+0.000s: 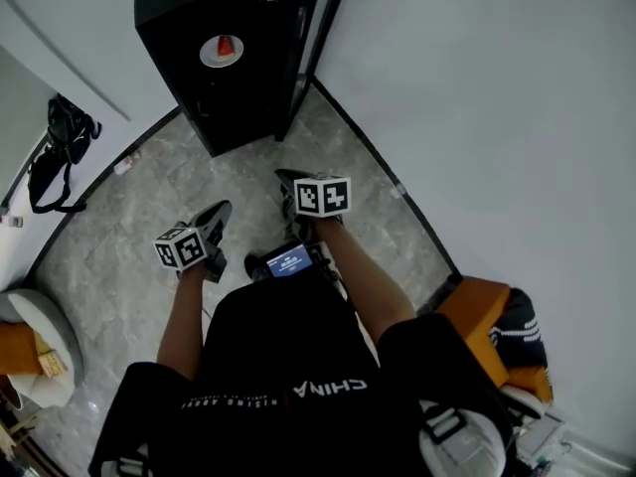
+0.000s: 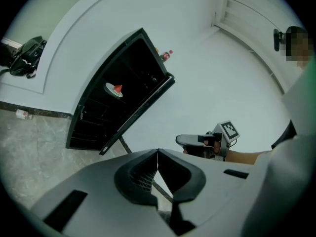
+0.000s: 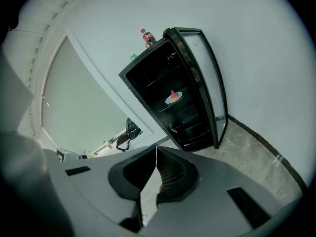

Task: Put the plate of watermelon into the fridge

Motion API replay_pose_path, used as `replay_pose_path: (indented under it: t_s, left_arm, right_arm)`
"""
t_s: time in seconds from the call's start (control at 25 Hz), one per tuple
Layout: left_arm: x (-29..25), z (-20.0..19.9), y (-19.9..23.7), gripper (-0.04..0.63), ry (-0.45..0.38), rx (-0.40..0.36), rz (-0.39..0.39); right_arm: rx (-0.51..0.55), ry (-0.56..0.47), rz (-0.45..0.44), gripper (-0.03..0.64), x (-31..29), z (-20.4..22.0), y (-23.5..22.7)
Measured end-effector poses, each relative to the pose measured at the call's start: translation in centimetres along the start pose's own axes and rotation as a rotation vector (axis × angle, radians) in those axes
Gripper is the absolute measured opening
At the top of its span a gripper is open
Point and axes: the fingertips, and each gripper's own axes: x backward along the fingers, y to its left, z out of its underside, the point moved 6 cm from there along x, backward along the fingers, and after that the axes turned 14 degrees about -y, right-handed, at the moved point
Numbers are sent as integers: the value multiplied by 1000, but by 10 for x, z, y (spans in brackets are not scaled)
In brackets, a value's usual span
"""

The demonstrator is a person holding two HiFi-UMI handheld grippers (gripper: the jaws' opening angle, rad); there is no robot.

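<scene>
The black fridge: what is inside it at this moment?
A white plate with one red watermelon slice stands about halfway up inside the fridge; its door is open. Above and below the plate, it is too dark to judge.

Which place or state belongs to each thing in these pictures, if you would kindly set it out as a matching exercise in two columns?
Things:
1. plate of watermelon
2. bottle
3. fridge door
4. left gripper

Places or states:
A. shut, with nothing between its jaws
B. on top of the fridge
C. swung open
D. on a shelf inside the fridge

Pairs: 1-D, 2-B, 3-C, 4-A
</scene>
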Motion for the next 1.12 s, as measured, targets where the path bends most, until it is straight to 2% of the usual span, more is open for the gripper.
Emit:
replay_pose_path:
  t_s: [0.12,0.24,0.48,0.76,1.0,1.12]
  left_arm:
    - [-3,18,-9,14,18,-9,7]
    - [-7,32,-17,14,32,-50,-17]
    - [-29,35,-32,14,22,-101,-67]
    - [-59,41,-64,12,-16,-175,-96]
    - [-57,25,-81,12,-58,-191,-66]
    - [-59,21,-84,12,-67,-215,-76]
  right_arm:
    - [63,28,9,18,15,8,-3]
    - [114,53,4,18,23,9,-7]
    - [219,52,44,18,32,-1,-21]
    - [234,56,-18,17,44,-20,-48]
    - [269,35,-68,17,32,-43,-39]
    - [285,26,-97,17,26,-44,-32]
